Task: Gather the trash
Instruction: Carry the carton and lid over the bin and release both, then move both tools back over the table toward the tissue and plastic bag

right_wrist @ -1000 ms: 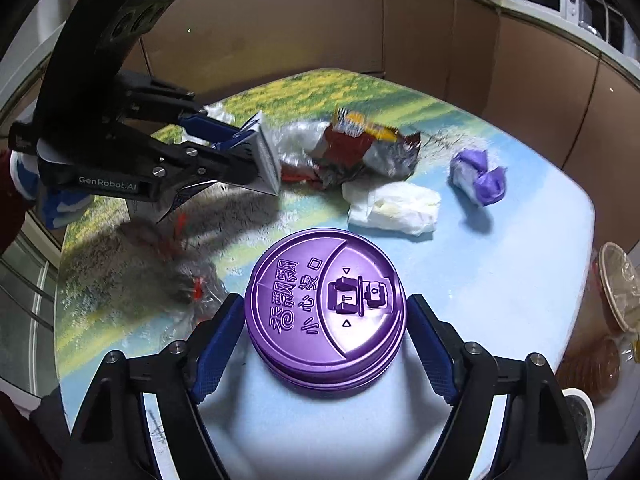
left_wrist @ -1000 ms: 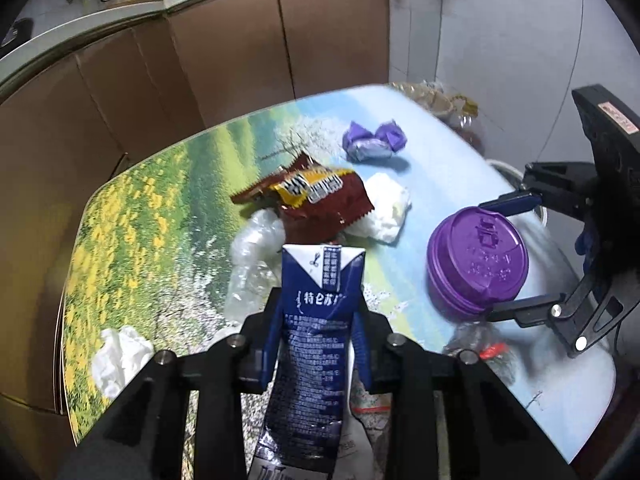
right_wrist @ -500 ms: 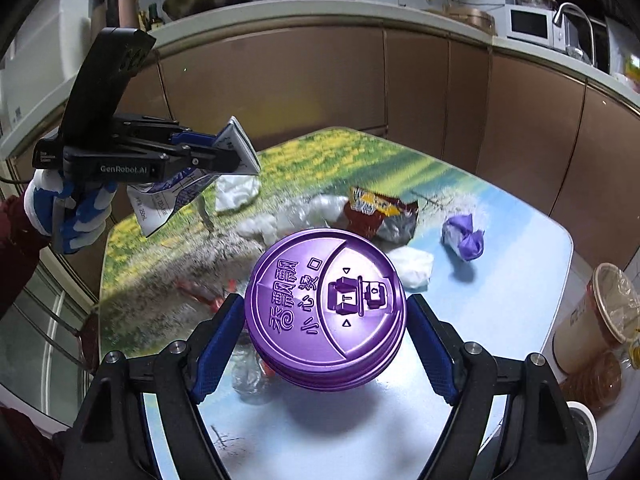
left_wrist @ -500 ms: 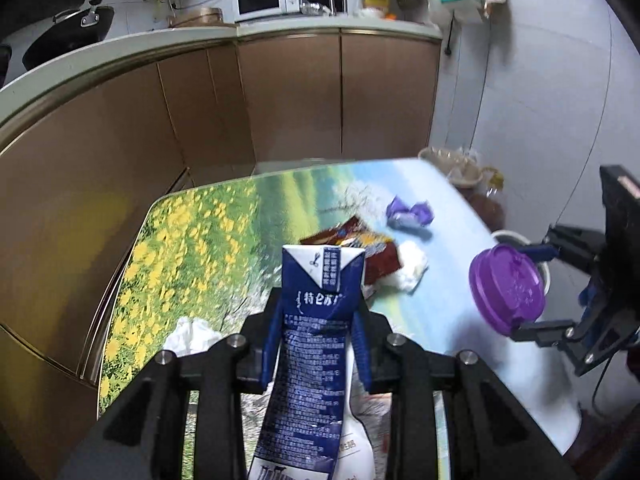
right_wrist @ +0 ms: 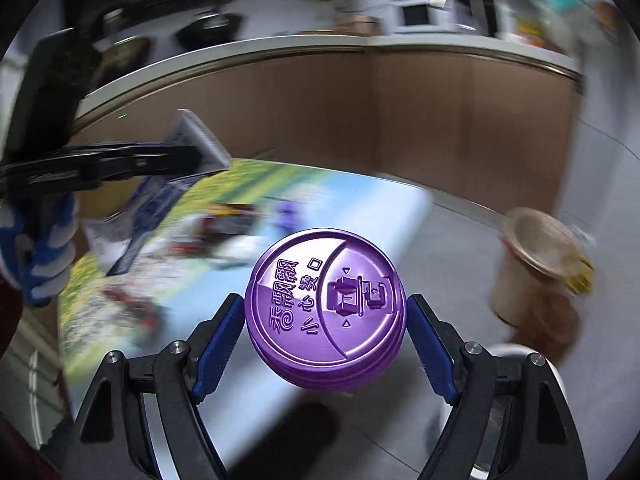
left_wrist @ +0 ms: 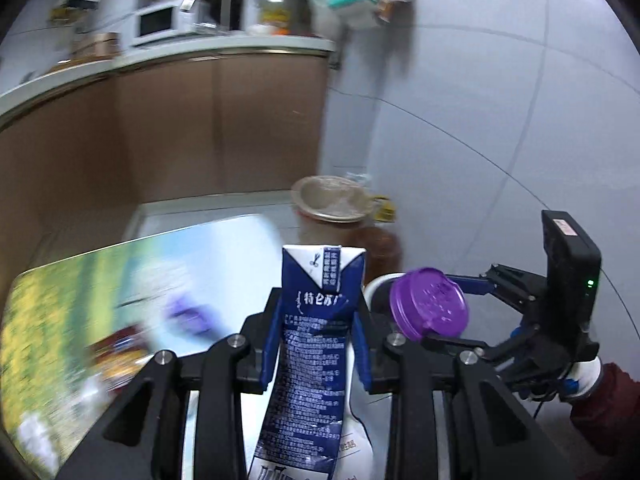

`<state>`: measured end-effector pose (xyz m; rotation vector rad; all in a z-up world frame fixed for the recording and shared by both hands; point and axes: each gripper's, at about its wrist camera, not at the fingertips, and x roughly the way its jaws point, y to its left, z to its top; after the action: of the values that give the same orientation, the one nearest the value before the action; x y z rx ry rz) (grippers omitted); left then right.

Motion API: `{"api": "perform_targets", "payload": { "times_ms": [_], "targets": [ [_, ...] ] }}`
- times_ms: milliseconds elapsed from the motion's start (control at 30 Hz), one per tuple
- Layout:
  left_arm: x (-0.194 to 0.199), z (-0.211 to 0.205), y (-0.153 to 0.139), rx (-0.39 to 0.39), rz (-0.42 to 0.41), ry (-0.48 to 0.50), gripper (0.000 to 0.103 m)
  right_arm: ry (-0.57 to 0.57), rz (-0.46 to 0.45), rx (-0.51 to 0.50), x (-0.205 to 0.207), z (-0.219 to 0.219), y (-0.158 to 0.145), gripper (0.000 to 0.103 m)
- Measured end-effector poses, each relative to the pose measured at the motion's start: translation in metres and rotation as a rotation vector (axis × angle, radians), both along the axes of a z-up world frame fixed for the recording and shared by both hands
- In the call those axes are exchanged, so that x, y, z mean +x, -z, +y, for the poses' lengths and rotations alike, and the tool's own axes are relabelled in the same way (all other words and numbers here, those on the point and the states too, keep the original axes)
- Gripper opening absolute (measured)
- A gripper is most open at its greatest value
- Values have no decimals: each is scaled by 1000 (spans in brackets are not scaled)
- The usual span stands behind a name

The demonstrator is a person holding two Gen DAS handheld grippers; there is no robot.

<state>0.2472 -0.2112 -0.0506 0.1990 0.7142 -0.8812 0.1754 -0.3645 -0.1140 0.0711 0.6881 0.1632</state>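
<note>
My left claw is clamped narrow on a flattened blue milk carton, held up over the table's near edge. My right claw stands wide, gripping a purple lid by its rim. Only the right view shows the gloved hand; the left view shows a dark red sleeve.

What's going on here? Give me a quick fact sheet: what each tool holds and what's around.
left gripper: jaws shut on blue carton
right gripper: jaws shut on purple lid
table: litter on it, too blurred to name
beside table: tan cup
background: brown cabinets, microwave on counter
</note>
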Motion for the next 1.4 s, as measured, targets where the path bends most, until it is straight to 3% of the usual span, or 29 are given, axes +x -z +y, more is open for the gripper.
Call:
{"api": "perform_targets", "payload": {
  "times_ms": [200, 433, 567, 667, 1000, 1200, 1400],
  "targets": [
    [-1, -122, 34, 34, 59, 106, 30, 252, 70, -18, -11, -105, 30, 81],
    [11, -224, 72, 67, 127, 119, 31, 420, 125, -41, -11, -173, 60, 83],
    [17, -258, 85, 71, 157, 117, 56, 489, 141, -65, -10, -195, 68, 84],
    [20, -267, 86, 56, 178, 107, 57, 527, 145, -69, -10, -204, 68, 85],
    [1, -191, 56, -31, 109, 25, 57, 536, 97, -25, -21, -190, 54, 89],
    [-10, -107, 29, -78, 30, -78, 57, 434, 26, 40, -23, -141, 30, 89],
    [-26, -10, 13, -104, -40, -239, 60, 282, -46, 110, -26, -75, -1, 89]
  ]
}}
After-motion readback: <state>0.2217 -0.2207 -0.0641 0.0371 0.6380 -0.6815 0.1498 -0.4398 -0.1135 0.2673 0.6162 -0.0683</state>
